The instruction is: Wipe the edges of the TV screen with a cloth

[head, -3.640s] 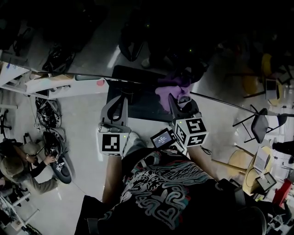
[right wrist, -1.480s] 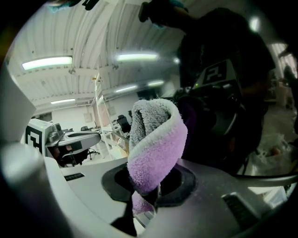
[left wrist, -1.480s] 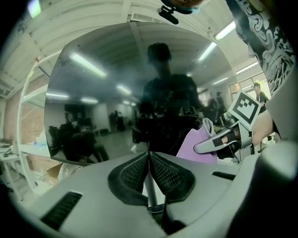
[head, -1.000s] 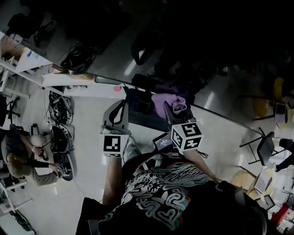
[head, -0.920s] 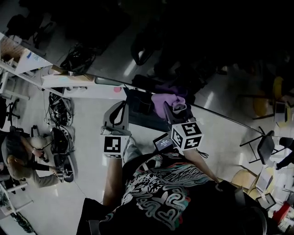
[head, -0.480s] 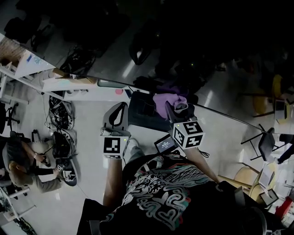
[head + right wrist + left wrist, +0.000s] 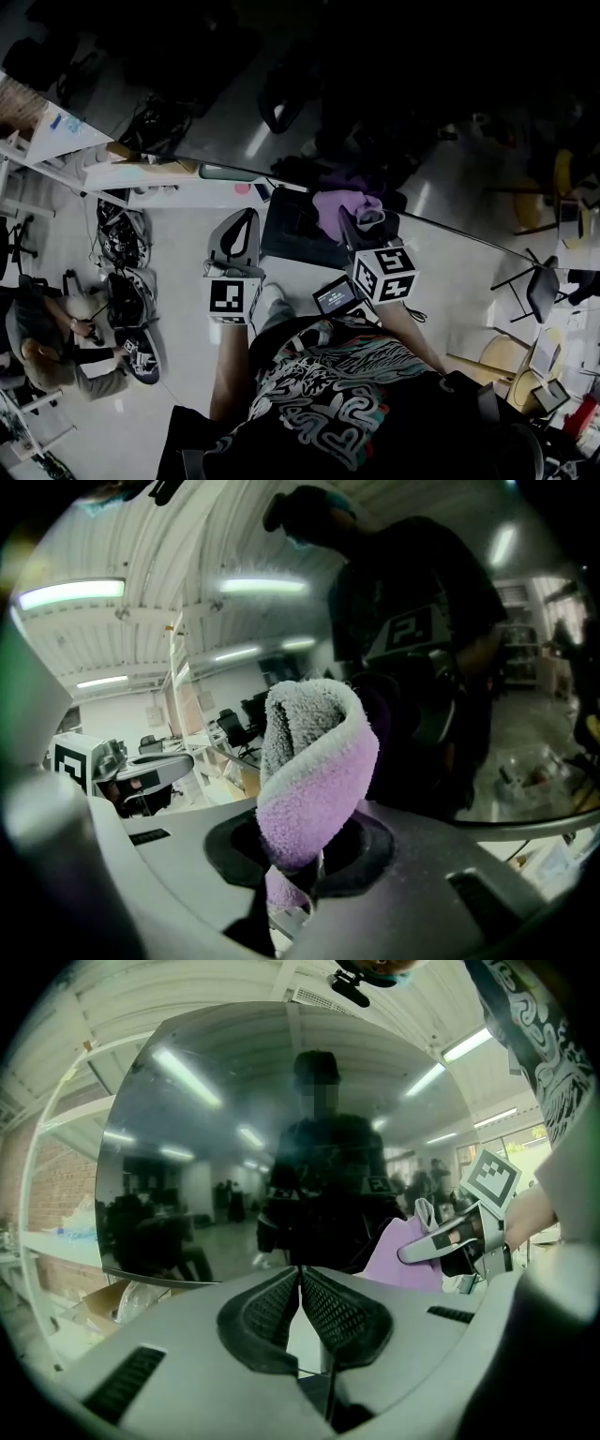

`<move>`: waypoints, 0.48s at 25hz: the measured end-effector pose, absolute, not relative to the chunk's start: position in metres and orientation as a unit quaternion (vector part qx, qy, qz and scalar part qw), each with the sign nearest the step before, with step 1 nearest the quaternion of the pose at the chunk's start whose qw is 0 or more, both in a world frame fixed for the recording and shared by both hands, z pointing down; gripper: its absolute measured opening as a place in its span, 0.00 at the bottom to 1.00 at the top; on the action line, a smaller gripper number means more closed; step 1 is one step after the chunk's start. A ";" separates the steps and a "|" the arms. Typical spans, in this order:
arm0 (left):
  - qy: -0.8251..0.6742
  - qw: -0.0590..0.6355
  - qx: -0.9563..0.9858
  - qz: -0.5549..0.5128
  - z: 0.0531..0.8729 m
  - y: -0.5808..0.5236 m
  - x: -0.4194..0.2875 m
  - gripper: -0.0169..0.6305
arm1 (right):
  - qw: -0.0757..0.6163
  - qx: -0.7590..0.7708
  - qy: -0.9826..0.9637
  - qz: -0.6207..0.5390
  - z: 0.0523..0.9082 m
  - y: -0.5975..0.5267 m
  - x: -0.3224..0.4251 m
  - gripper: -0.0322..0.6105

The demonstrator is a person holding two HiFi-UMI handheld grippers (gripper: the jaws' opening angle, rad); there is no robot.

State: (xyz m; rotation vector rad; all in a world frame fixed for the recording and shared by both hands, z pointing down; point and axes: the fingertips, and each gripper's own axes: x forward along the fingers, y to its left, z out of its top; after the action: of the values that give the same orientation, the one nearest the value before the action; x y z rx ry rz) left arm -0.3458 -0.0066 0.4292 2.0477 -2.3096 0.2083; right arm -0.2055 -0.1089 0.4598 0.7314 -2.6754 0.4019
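Observation:
The dark glossy TV screen fills the top of the head view, and its lower edge runs slantwise across. My right gripper is shut on a purple cloth that is bunched against that edge. In the right gripper view the cloth stands folded up out of the jaws in front of the screen. My left gripper is shut and empty just left of the cloth; its pads touch. The left gripper view shows the screen, the cloth and the right gripper.
A dark flat base lies below the screen between the grippers. A white shelf with clutter stands at left, with cables and a seated person on the floor. Chairs stand at right.
The head view has shifted a little. Both grippers stay at the screen's lower edge, and the cloth stays in the right gripper, shifted only slightly along the edge.

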 end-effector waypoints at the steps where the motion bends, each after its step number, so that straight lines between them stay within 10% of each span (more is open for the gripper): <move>1: -0.745 0.028 0.663 0.075 0.432 -0.004 -0.349 0.06 | 0.168 0.258 -0.941 0.141 0.460 -0.108 -0.208 0.20; 12: -0.732 0.028 0.676 0.082 0.433 0.004 -0.381 0.06 | 0.166 0.276 -0.936 0.145 0.460 -0.102 -0.235 0.20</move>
State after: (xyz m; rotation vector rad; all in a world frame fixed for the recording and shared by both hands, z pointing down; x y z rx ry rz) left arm -0.3809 0.0044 0.4325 2.0868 -2.2589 0.2541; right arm -0.2349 -0.1018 0.4599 0.7859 -2.6647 0.4128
